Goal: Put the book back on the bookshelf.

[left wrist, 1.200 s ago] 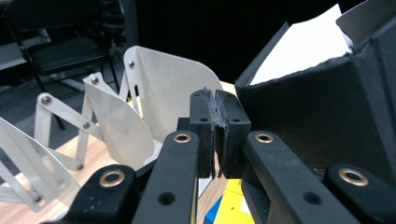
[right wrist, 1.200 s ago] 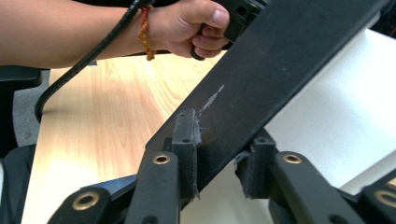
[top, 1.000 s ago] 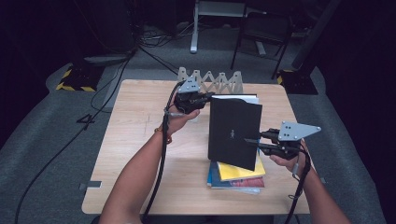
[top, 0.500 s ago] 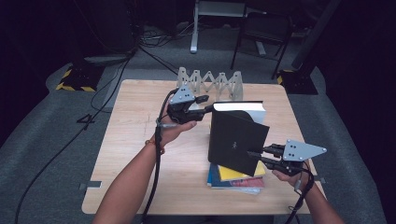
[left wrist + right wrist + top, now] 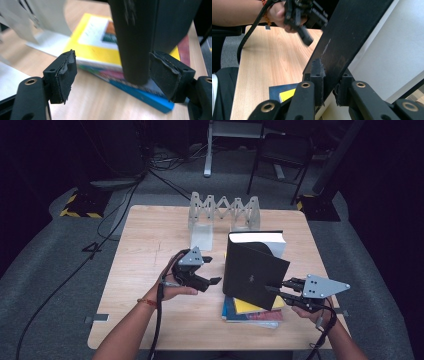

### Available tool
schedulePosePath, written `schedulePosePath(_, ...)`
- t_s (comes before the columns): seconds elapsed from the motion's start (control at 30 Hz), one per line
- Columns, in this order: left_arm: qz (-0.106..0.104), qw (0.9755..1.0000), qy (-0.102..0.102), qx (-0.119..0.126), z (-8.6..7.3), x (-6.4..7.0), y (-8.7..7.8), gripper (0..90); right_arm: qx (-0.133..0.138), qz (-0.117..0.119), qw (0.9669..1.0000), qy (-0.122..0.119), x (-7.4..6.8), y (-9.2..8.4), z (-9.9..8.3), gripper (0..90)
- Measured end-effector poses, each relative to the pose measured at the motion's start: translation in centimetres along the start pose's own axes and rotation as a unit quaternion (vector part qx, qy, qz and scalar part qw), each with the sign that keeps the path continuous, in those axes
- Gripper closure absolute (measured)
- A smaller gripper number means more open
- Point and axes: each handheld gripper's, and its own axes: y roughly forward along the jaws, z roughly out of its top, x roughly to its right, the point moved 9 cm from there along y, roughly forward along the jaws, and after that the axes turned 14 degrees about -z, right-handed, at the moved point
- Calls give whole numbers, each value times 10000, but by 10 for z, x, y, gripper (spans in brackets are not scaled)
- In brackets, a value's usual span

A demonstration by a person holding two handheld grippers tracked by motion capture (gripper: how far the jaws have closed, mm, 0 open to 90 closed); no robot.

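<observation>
- While my right gripper (image 5: 274,290) clamps its front cover, the black book (image 5: 255,270) stands upright, tilted, on a flat stack of books (image 5: 251,310) near the table's (image 5: 150,240) front right.
- My left gripper (image 5: 214,271) sits just left of the spine, jaws spread wide, gripping nothing.
- Behind, I see a white zigzag rack (image 5: 223,211).

High view above the table's (image 5: 150,245) near edge facing forward, gripper views close beside the black book (image 5: 255,270), shared by all.
</observation>
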Motion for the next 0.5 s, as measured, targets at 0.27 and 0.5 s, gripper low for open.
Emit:
schedulePosePath(0.27,-171,9994,113,-270,-9,16,42,280,-100,27,9999,29,-4,-4,-9,807)
schedulePosePath(0.5,-159,9996,204,-84,2,19,55,311,-183,-81,9998,61,-4,-8,-14,790)
